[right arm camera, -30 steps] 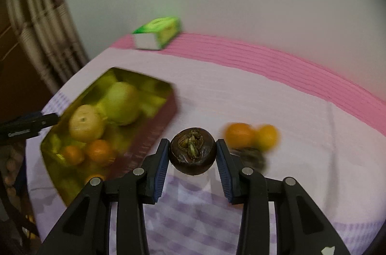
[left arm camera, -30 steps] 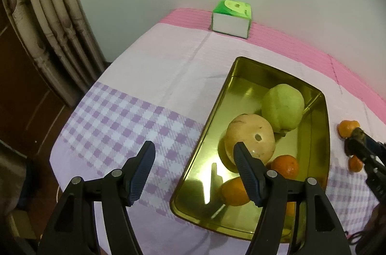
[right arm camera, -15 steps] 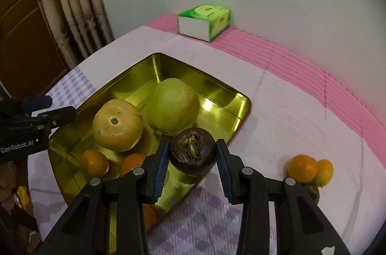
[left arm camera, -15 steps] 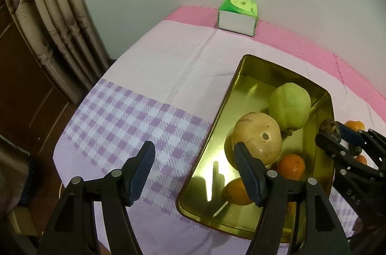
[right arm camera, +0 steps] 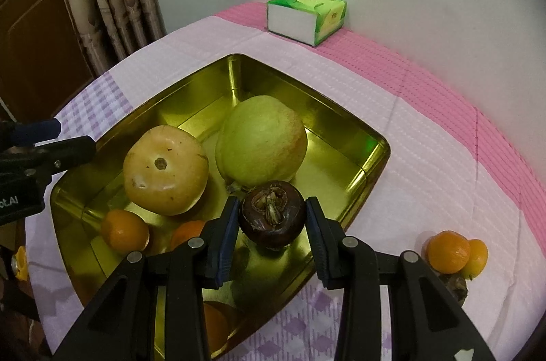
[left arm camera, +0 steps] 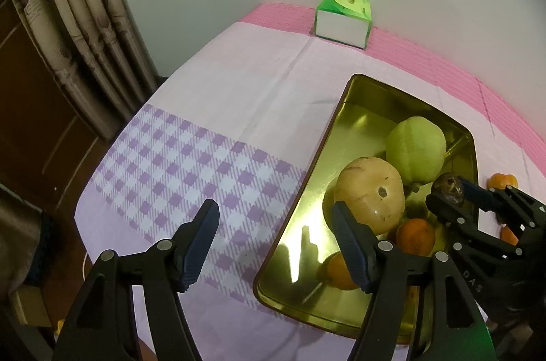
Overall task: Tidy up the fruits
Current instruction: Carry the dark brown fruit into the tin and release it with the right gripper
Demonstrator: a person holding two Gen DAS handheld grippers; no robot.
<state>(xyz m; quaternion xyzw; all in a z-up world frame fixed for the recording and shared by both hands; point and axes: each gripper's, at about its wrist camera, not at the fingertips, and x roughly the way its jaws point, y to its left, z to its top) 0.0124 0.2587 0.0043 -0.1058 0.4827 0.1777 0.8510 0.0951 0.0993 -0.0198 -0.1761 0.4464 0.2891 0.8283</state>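
our right gripper [right arm camera: 272, 224] tilts down over the gold tray [right arm camera: 372, 170], jaws clamped on a dark, round mangosteen [right arm camera: 273, 217]; left gripper [left arm camera: 274, 245] jaws gape empty.

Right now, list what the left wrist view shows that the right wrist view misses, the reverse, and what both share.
Only the left wrist view: the wide span of purple checked cloth left of the tray, under the open, empty left gripper.

Only the right wrist view: the mangosteen's crown up close, and another dark fruit by the loose oranges.

Both: gold tray, green fruit, tan fruit, tissue box, right gripper shut on the mangosteen.
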